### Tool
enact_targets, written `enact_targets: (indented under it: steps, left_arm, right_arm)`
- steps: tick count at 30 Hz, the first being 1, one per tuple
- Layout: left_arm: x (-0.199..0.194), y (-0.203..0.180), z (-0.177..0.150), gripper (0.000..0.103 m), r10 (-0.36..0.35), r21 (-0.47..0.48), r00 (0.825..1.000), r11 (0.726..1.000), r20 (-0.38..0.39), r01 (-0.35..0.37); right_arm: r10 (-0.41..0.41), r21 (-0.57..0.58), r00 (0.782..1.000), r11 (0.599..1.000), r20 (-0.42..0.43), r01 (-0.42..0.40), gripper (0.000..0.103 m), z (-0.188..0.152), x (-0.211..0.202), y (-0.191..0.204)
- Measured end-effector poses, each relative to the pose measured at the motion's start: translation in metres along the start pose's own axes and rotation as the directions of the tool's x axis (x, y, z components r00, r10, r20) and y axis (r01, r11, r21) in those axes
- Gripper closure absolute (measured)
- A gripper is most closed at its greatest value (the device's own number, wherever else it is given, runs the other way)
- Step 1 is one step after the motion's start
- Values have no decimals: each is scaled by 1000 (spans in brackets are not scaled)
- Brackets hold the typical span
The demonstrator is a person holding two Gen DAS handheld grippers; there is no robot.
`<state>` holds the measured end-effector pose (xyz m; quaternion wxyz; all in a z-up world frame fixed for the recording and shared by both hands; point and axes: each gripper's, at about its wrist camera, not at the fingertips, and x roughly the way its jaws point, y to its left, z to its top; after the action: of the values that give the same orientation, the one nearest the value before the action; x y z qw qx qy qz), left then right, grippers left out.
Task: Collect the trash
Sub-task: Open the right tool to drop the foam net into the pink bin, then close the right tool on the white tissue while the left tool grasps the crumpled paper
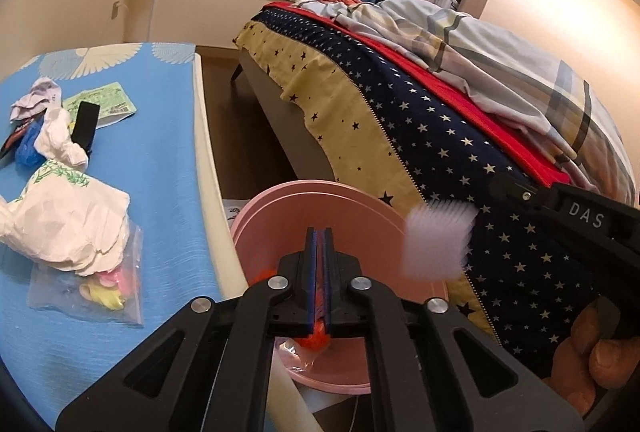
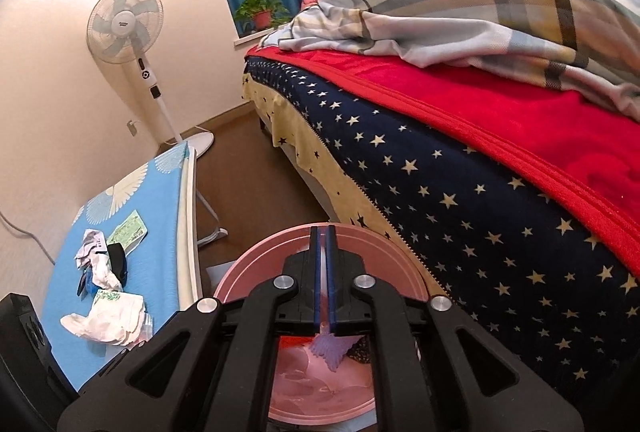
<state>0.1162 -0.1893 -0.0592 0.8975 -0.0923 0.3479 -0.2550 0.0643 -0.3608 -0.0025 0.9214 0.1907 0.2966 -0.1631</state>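
A round pink bin (image 1: 304, 198) stands on the floor between a low table and a bed. My left gripper (image 1: 320, 232) hangs over its mouth. Its jaws are all but together on a crumpled orange wrapper (image 1: 318, 338) that shows in the slit and below the fingers. My right gripper (image 2: 323, 230) is also over the pink bin (image 2: 256, 260), shut on a pale lavender-white scrap (image 2: 332, 348). In the left wrist view that scrap (image 1: 436, 244) is blurred, dangling under the right gripper (image 1: 496, 190) above the bin's right rim.
More litter lies on the blue-covered table (image 1: 160, 192): a crumpled white tissue (image 1: 68, 224), a zip bag (image 1: 104, 288), a black strap (image 1: 86, 124) and a green packet (image 1: 104, 102). The bed (image 2: 460, 192) crowds the bin's right side. A standing fan (image 2: 126, 22) is by the wall.
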Motion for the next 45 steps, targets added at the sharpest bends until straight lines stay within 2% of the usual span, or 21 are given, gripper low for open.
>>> enact_targets:
  steps: [2, 3, 4, 6, 14, 24, 29, 34, 39, 40, 42, 45]
  left_arm:
    - [-2, 2, 0, 92, 5, -7, 1000, 1000, 2, -5]
    - [-4, 4, 1, 89, 5, -13, 1000, 1000, 6, -5]
    - [-6, 5, 1, 88, 7, -16, 1000, 1000, 10, -7]
    - [-11, 8, 2, 88, 12, -23, 1000, 1000, 20, -12]
    - [-40, 19, 8, 87, 35, -38, 997, 999, 64, -32]
    - [-108, 49, 38, 87, 133, -83, 983, 989, 130, -123]
    - [-146, 71, 68, 87, 193, -134, 967, 976, 168, -171]
    - [-184, 96, 112, 87, 242, -123, 947, 968, 212, -219]
    - [-211, 125, 147, 87, 256, -87, 936, 966, 241, -242]
    - [-213, 131, 153, 87, 260, -77, 935, 966, 240, -248]
    - [-216, 145, 163, 87, 261, -67, 933, 965, 246, -252]
    - [-212, 166, 171, 87, 273, -48, 927, 962, 255, -270]
  right_arm:
    - [-2, 7, 1000, 1000, -4, 2, 95, 0, 0, -1]
    - [-4, 11, 1000, 1000, -4, 4, 85, -1, -1, -3]
    - [-7, 19, 1000, 1000, -1, 7, 71, -1, -2, -4]
    - [-12, 26, 1000, 1000, 6, 12, 63, -1, -4, -4]
    - [45, -7, 999, 999, 29, -45, 63, -2, -16, 14]
    - [182, -129, 982, 976, 47, -175, 63, 11, -46, 65]
    - [273, -188, 960, 948, 64, -257, 65, 37, -63, 100]
    - [375, -247, 926, 903, 47, -353, 67, 67, -68, 133]
    - [462, -317, 887, 841, -5, -439, 67, 91, -62, 165]
    - [485, -325, 874, 821, -33, -468, 68, 96, -55, 173]
    - [501, -337, 863, 802, -71, -493, 75, 99, -46, 184]
    - [535, -367, 835, 756, -129, -541, 79, 101, -26, 206]
